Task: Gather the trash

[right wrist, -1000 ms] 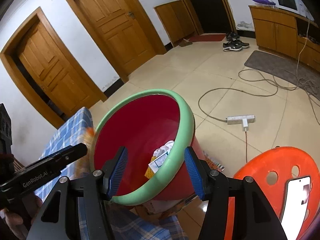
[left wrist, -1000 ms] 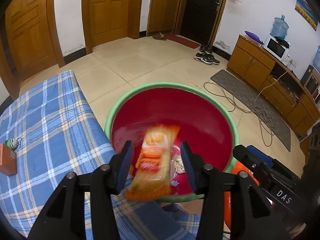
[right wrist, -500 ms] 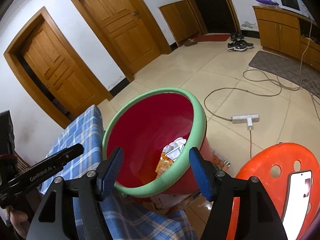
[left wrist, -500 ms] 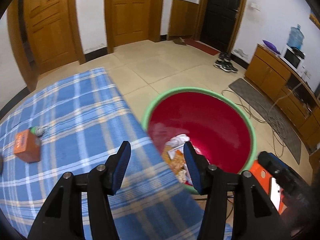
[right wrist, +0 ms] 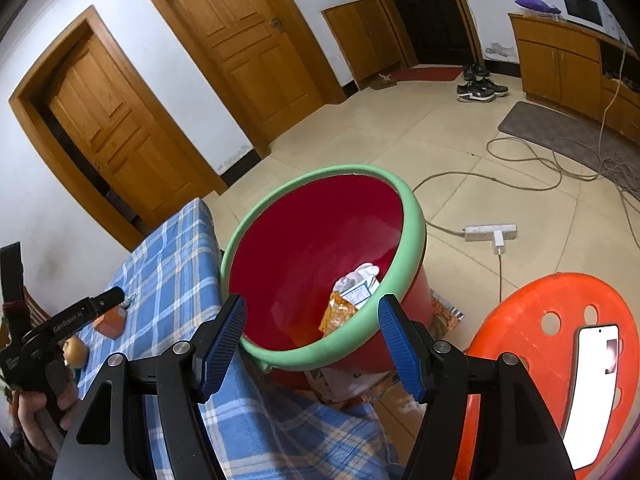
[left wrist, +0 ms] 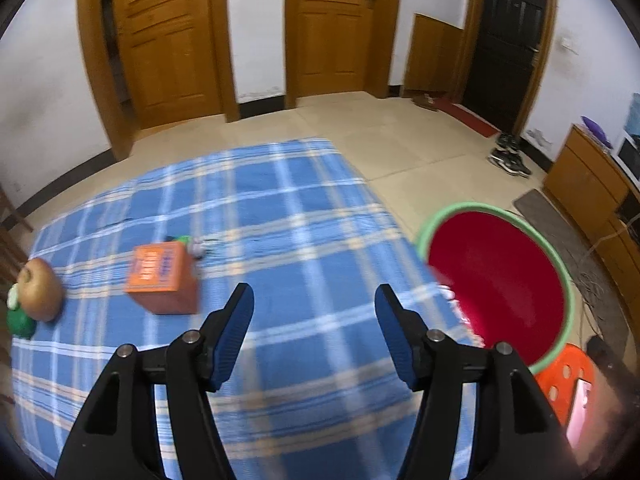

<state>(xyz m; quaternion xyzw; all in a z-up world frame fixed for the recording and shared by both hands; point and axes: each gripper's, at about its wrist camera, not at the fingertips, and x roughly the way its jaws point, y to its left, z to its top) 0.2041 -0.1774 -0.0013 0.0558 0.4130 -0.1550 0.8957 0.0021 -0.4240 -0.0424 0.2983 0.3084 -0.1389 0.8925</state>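
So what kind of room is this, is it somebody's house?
Most likely a room in someone's home. There are wooden doors, a pair of shoes left on the tiled floor by the dark door, and a table under a blue checked cloth beside a red bucket holding trash.

Left gripper: two matte black plastic arms with triangular cut-outs, each carrying two round silver screw heads and ending in flat blue ribbed fingers. Right gripper: the same build, with black arms, silver screws and blue ribbed fingers of finely grooved texture. In the right wrist view the left gripper's black side bears the white lettering "GenRobot.AI", a black strap rises behind it, and the bare-skinned hand of the person wraps its black handle.
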